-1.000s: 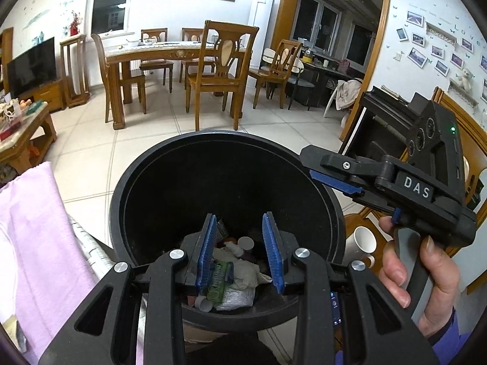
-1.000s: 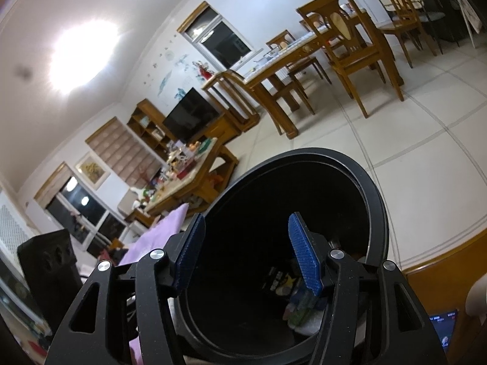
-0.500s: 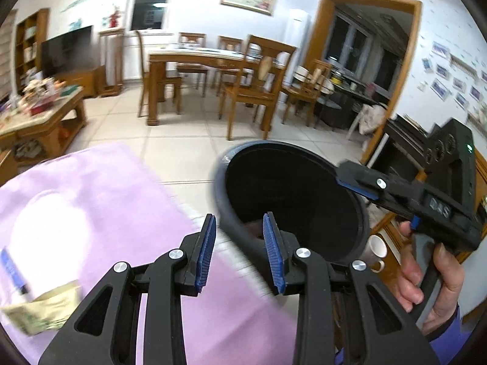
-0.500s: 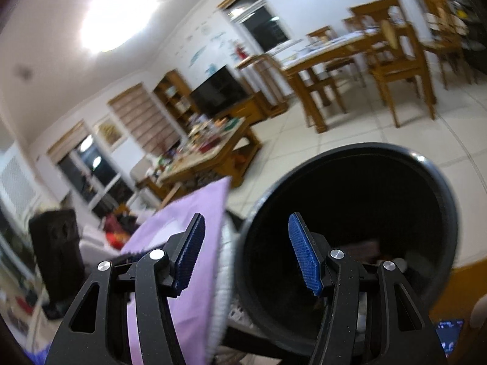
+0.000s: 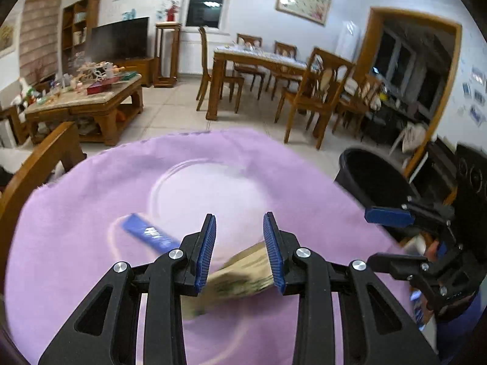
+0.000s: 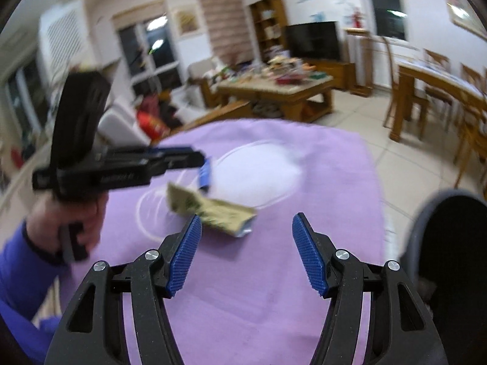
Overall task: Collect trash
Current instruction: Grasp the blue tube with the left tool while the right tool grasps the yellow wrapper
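where your left gripper (image 5: 239,251) hangs over the purple cloth (image 5: 91,213), its blue pads (image 5: 206,249) stand a little apart and press on nothing. a tan, crumpled wrapper (image 5: 237,273) shows in the gap between them, but it lies flat on the cloth beneath and is not gripped; from this view you cannot tell how far above it the pads are. just left of and beyond that wrapper lies a blue packet (image 5: 149,232), also flat on the cloth and blurred.

your right gripper (image 6: 246,251) points down over the near part of the same cloth (image 6: 243,304), its jaws opening with nothing between them. its pads (image 6: 185,258) are wide apart, and the tan wrapper (image 6: 210,210) lies just beyond the left pad, with the blue packet (image 6: 205,175) touching or nearly touching its far end. in the right wrist view your left hand (image 6: 76,213), in a blue sleeve (image 6: 18,261), carries the left gripper (image 6: 194,158) over those two items.

the black bin (image 5: 374,179) stands off the right edge of the cloth, beside it, its mouth open upward; its contents cannot be seen from either view. in the right wrist view its rim (image 6: 426,210) sits at the right edge.

beyond the cloth lies a tiled floor (image 5: 176,103), a cluttered coffee table (image 5: 88,100), a dining table (image 5: 258,57) with chairs (image 5: 313,91), and a television (image 5: 118,41) against the far wall.
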A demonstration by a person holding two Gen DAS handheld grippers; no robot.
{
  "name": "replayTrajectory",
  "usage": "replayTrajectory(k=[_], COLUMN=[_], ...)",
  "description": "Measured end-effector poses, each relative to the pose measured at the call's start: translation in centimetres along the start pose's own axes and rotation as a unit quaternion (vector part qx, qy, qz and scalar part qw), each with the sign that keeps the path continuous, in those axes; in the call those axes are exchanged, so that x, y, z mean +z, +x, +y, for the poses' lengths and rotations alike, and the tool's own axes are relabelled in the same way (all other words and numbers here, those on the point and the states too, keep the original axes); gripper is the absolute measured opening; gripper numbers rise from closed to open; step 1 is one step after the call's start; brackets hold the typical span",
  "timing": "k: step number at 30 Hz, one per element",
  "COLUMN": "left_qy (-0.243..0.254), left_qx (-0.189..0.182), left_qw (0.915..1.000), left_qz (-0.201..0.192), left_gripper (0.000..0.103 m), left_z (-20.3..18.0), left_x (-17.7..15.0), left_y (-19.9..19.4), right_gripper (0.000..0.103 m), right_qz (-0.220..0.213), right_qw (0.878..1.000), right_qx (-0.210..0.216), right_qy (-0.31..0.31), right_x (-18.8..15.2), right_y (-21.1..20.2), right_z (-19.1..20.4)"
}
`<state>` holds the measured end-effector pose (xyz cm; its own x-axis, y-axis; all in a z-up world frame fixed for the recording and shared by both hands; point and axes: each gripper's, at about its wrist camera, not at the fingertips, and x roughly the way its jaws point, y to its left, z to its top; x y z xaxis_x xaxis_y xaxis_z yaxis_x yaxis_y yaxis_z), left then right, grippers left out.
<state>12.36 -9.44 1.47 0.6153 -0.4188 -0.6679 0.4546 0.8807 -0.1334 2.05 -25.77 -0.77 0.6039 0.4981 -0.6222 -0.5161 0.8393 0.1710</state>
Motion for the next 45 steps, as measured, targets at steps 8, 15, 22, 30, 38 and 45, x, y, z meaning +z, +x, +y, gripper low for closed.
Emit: replayTrajectory(k=[8, 15, 22, 30, 38, 45], left_qy=[0.132, 0.252, 0.333, 0.423, 0.271, 0.094], left_qx=[-0.017, 0.0, -0.006, -0.021, -0.077, -0.032], left_qw=[0.9894, 0.9614, 0.9378, 0.9019, 0.9515, 0.9892], left_qz=[0.059, 0.11, 0.097, 0.083, 0.123, 0.107], left_gripper=[0.034, 0.034, 0.034, 0.058, 0.057, 0.019], left_z=[5.1, 6.4, 5.8, 4.2, 6.2, 9.1], left_x=[-0.6, -3.0, -3.3, -2.8, -0.2, -0.1], left_y=[1.0, 2.9, 3.8, 5.4, 7.5, 6.9], right_gripper=[0.063, 0.045, 0.031, 0.031, 0.031, 0.032], right_qz=[0.072, 0.132, 0.119, 0.055, 0.034, 0.028], right_qw=[0.983, 0.952, 0.975, 0.995, 0.993, 0.99], right_qx=[0.001, -0.01, 0.028, 0.062, 0.062, 0.084], right_qy=[-0.169, -0.276, -0.188, 0.055, 0.098, 0.109], right_x=[0.6, 0.5, 1.2, 1.4, 0.3, 0.6], right_y=[6.1, 12.6, 11.7, 4.2, 1.3, 1.6], right_z=[6.8, 9.2, 7.2, 0.3, -1.3, -1.3])
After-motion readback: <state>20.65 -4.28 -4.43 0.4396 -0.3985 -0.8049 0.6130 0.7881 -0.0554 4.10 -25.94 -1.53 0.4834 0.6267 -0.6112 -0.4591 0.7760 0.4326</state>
